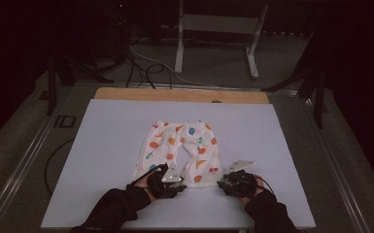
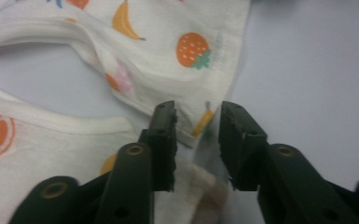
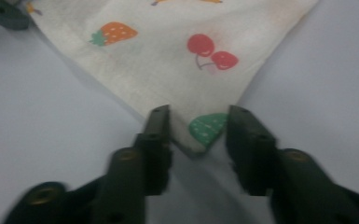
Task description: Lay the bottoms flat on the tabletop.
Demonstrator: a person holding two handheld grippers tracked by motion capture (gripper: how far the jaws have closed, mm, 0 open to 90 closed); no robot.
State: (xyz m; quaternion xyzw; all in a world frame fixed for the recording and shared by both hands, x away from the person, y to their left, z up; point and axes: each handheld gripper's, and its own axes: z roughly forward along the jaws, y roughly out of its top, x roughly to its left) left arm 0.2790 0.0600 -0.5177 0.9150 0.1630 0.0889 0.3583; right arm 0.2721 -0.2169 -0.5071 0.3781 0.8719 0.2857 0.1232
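A small pair of white trousers (image 1: pixel 182 150) printed with fruit lies flat on the pale sheet, waist away from me and legs toward me. My left gripper (image 1: pixel 171 175) is at the hem of the left leg. In the left gripper view it (image 2: pixel 197 112) stands open, with a hem corner of the trousers (image 2: pixel 168 70) between the jaws. My right gripper (image 1: pixel 229 175) is at the outer hem corner of the right leg. In the right gripper view it (image 3: pixel 198 114) is open around the corner of the trousers (image 3: pixel 177 60), beside a green strawberry print.
The pale sheet (image 1: pixel 107 141) covers a wooden table whose far edge (image 1: pixel 175 94) shows bare. Beyond it are floor cables (image 1: pixel 141 63), a white frame (image 1: pixel 179 43) and dark stands at both sides. The left gripper (image 3: pixel 2 14) appears at the upper left of the right gripper view.
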